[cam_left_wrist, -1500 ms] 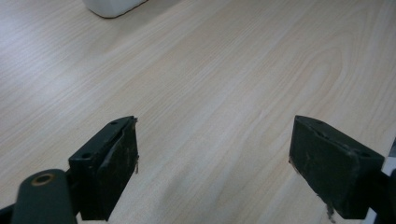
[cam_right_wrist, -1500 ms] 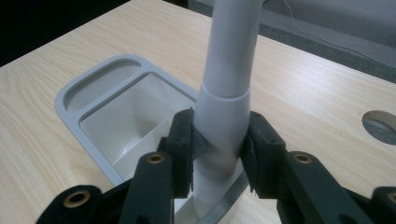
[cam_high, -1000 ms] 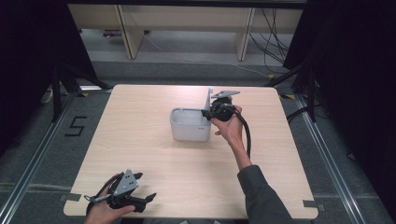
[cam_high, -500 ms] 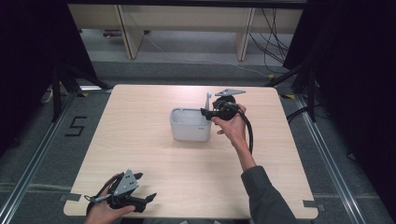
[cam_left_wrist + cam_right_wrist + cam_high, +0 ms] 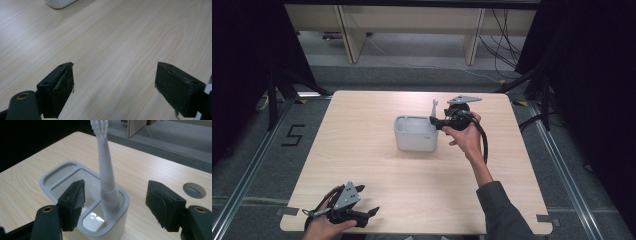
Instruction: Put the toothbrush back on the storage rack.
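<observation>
1. high view: the white holder (image 5: 415, 134) stands near the middle of the table (image 5: 362, 165), a white toothbrush (image 5: 434, 106) rising upright from its right end. the right gripper (image 5: 438, 122) is held at that end; the left gripper (image 5: 371, 212) rests well apart at the near left edge.
2. left gripper view: its jaws stand wide apart over bare wood, gripping nothing; a corner of the holder (image 5: 59, 3) shows at the top.
3. right gripper view: the toothbrush (image 5: 106, 177) stands in the holder's (image 5: 50, 181) nearest compartment, between jaws that have just been opening and do not touch it. a round hole (image 5: 194, 190) in the table shows at right.

Matt plastic holder (image 5: 110, 227), woodgrain table (image 5: 155, 167)
</observation>
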`<action>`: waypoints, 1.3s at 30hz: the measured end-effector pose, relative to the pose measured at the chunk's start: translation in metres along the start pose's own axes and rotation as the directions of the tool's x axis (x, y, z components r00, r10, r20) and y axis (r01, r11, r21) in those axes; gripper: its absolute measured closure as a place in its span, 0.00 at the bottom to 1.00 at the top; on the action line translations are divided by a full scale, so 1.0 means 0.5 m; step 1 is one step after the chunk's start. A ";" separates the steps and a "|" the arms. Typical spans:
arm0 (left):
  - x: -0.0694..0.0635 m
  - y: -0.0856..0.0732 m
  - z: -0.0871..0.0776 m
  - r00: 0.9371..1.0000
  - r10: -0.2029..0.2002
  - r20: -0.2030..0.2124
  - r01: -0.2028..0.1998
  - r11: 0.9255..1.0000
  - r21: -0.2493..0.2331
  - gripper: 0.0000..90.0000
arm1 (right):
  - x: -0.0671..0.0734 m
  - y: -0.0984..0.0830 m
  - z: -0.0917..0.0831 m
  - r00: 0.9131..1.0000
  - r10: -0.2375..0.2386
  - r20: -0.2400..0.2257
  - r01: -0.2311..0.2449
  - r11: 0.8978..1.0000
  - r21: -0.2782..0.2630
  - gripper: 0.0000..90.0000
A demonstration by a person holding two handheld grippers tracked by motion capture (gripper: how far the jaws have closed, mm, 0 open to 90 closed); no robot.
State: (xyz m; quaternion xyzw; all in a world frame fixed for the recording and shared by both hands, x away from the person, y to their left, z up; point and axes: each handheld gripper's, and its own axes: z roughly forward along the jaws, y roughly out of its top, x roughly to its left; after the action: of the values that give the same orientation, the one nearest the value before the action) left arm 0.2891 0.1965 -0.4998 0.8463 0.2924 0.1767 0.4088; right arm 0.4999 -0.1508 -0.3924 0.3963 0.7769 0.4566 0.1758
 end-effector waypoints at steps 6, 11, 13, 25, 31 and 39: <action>0.000 0.000 0.000 1.000 0.000 -0.002 0.000 1.000 0.001 0.17 | 0.000 -0.005 -0.011 1.000 0.005 0.002 -0.005 1.000 -0.003 0.35; -0.001 0.000 0.000 1.000 -0.001 -0.004 0.001 1.000 0.000 0.17 | 0.003 -0.013 -0.022 1.000 0.025 0.001 -0.025 1.000 0.013 0.32; -0.001 0.000 0.001 1.000 -0.003 -0.007 0.003 1.000 -0.003 0.17 | 0.001 -0.014 -0.025 1.000 0.023 0.009 -0.023 1.000 0.006 0.32; 0.002 0.001 -0.002 1.000 0.019 -0.003 -0.019 1.000 0.025 0.17 | 0.014 -0.036 -0.044 1.000 0.030 -0.011 -0.030 0.999 -0.011 0.31; 0.002 0.000 -0.001 1.000 0.015 -0.005 -0.015 1.000 0.019 0.17 | 0.027 -0.047 -0.054 0.999 0.037 -0.022 -0.037 0.999 -0.003 0.31; -0.001 -0.001 0.001 1.000 -0.005 0.001 0.005 1.000 0.005 0.17 | 0.036 -0.057 -0.068 0.999 0.002 -0.042 -0.003 1.000 -0.028 0.31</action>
State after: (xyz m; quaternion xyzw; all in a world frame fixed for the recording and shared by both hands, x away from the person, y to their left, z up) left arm 0.2889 0.1959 -0.5005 0.8465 0.2948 0.1748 0.4074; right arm 0.4542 -0.1639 -0.3973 0.3851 0.7734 0.4758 0.1646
